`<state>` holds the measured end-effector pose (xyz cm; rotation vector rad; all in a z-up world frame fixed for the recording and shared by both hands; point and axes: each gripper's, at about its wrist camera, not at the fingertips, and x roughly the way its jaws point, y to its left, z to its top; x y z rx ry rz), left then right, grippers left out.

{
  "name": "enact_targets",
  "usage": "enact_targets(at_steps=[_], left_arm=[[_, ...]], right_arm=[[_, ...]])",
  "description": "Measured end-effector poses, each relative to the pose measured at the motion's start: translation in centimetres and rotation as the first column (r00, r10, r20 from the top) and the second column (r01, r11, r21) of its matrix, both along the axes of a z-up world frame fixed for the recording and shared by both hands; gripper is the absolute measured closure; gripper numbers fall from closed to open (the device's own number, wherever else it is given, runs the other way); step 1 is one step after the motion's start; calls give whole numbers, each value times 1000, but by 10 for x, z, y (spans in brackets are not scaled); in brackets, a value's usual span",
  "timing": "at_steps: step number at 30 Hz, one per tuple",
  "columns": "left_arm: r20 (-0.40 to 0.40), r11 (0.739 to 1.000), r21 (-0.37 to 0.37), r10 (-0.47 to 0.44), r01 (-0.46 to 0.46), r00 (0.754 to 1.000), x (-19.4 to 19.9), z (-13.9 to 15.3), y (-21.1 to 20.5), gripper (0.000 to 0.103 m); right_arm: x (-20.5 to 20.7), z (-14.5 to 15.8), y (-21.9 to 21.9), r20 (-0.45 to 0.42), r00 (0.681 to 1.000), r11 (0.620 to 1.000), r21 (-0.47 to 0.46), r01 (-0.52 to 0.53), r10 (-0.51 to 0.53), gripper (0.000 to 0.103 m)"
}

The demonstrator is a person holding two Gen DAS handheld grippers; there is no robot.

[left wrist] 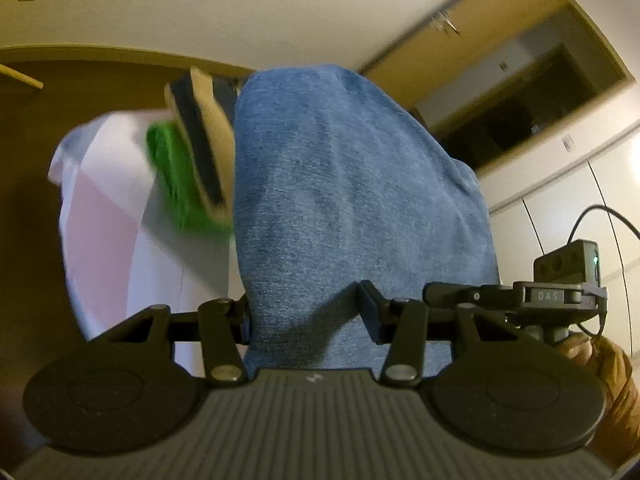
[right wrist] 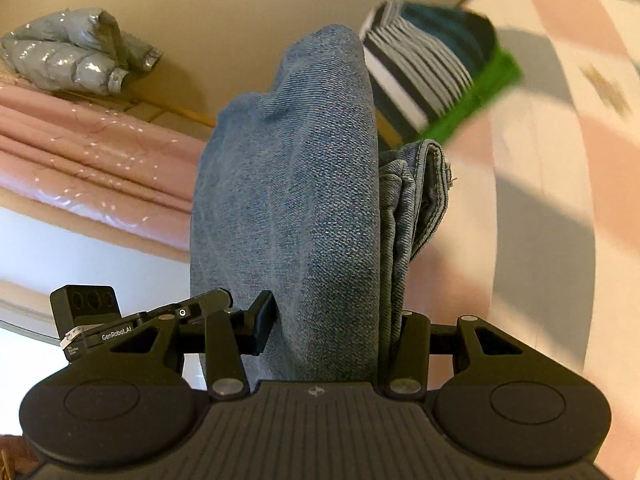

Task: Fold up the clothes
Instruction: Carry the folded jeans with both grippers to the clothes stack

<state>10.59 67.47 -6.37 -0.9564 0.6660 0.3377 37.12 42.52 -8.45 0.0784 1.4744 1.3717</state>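
Both grippers, left (left wrist: 306, 312) and right (right wrist: 334, 320), clamped on denim jeans (right wrist: 288, 200), lifted, bunched; fold stage undeterminable; stacked clothes (right wrist: 432, 76) behind.

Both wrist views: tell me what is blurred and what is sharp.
Left wrist view: the jeans in the left hand-held gripper are sharp; the green garment and stack beside them are smeared by motion. Right wrist view: denim sharp in the right hand-held gripper, striped garment blurred, edges bent by fisheye.
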Motion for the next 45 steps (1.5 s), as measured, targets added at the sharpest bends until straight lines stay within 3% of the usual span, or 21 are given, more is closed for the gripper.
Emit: enact_targets(at_steps=[3,9,18,22,26,29,35,37,39,45], left_arm=[[19,998,-20,63,-62,998,36,-4,41,59],[20,981,-34,191,-191,981,87,-16,81,59],[1,935,-50,351,-350,936,131,-41,104,59],[-33,929,-61,364,-366,931,143,-61,105,58],[-62,930,-42,362,-365,930,149,-76,109,57],[-48,942,-31,332,-334,942,148,-72,112,57],[-57,950,-66,303,-307,951,139,-74,124,60],[-66,958,-65,276,-281,959,138,-75,126,65],[-52,960,-90,263,-267,963,134,-77,129,71],[1,964,-88,251,-249,968,115,-59,138,77]], right_arm=[[45,6,87,17,997,997,-26,-69,69,57],[129,11,199,49,974,974,-72,-216,220,57],[195,-13,308,36,913,909,-117,-399,406,57],[208,-26,322,45,875,871,-138,-472,481,57],[215,-55,341,49,854,844,-197,-499,517,48],[218,-74,342,68,877,864,-223,-452,476,30],[238,-59,308,139,943,947,-158,-282,304,23],[244,-55,287,120,966,969,-123,-215,230,35],[247,-57,267,95,982,981,-122,-149,161,61],[240,-53,238,36,999,990,-137,-10,15,70]])
